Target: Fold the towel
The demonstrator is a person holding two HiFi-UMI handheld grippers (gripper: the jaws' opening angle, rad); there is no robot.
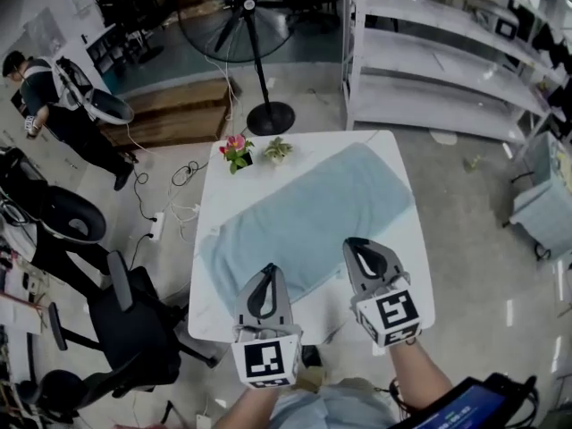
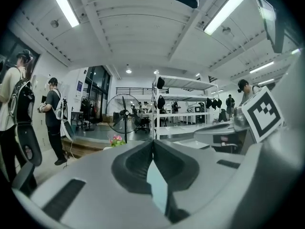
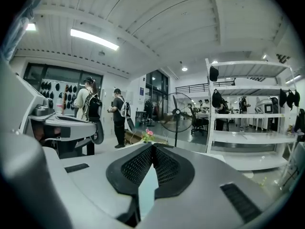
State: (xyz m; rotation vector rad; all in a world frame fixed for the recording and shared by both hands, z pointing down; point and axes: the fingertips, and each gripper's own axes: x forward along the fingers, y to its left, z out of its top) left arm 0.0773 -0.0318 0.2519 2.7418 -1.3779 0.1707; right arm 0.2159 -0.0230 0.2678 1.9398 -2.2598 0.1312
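Note:
A pale blue towel (image 1: 313, 208) lies slantwise across the white table (image 1: 413, 266). Both grippers sit at its near edge, pointing away from me. The left gripper (image 1: 266, 270) is shut at the towel's near left part, and the right gripper (image 1: 356, 242) is shut further right. In the left gripper view the jaws (image 2: 153, 141) meet at the tips, with pale blue towel (image 2: 157, 185) in the gap below them. The right gripper view shows the same: closed tips (image 3: 152, 147) with a strip of the towel (image 3: 147, 191) between the jaws.
A pot of pink flowers (image 1: 237, 153) and a small green plant (image 1: 277, 150) stand at the table's far left corner. Beyond it are a standing fan (image 1: 259, 61) and white shelves (image 1: 447, 70). An office chair (image 1: 134, 320) is left of the table, with a person (image 1: 54, 105) further off.

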